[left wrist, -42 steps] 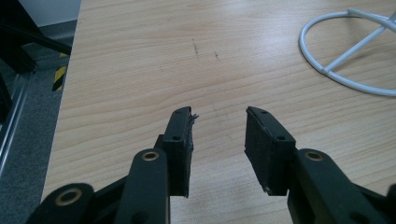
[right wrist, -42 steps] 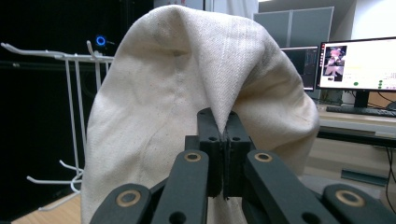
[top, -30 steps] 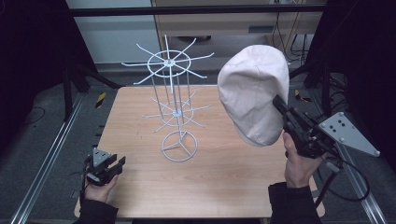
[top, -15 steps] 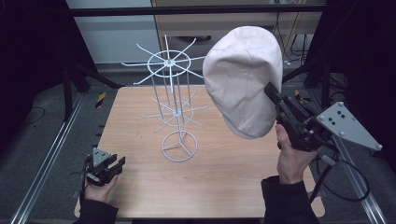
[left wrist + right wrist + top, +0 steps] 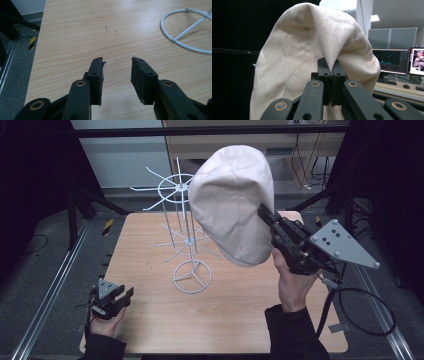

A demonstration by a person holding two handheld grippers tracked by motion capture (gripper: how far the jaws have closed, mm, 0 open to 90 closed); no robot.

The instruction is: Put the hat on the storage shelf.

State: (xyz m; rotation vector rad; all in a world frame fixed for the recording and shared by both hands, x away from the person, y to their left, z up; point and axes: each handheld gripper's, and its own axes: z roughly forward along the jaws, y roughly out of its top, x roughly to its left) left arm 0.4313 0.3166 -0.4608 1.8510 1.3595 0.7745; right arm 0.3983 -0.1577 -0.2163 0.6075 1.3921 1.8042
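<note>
The wooden table is the largest thing here, a pale board with a fine grain and some small dark scratches. On it stands a white wire rack, made of thin painted metal: a round ring as foot, one straight post, and two wheels of thin spokes that point outward, one high and one lower.

The cream cap is in the air, above the right part of the table and just to the right of the top wheel of the rack. In the high view its left edge covers some of the spokes, but I cannot tell if it touches them. It is soft woven cloth with seams, rounded like a dome, and its long axis runs almost up and down.

The right gripper holds the cap from the lower right; in the right gripper view the jaws are closed tightly on a fold of the cloth. So the rack lies to the left of the held cap, and the right hand is much nearer to it.

The left gripper rests low at the near left corner, its jaws a little apart with nothing between them, well apart from the rack.
</note>
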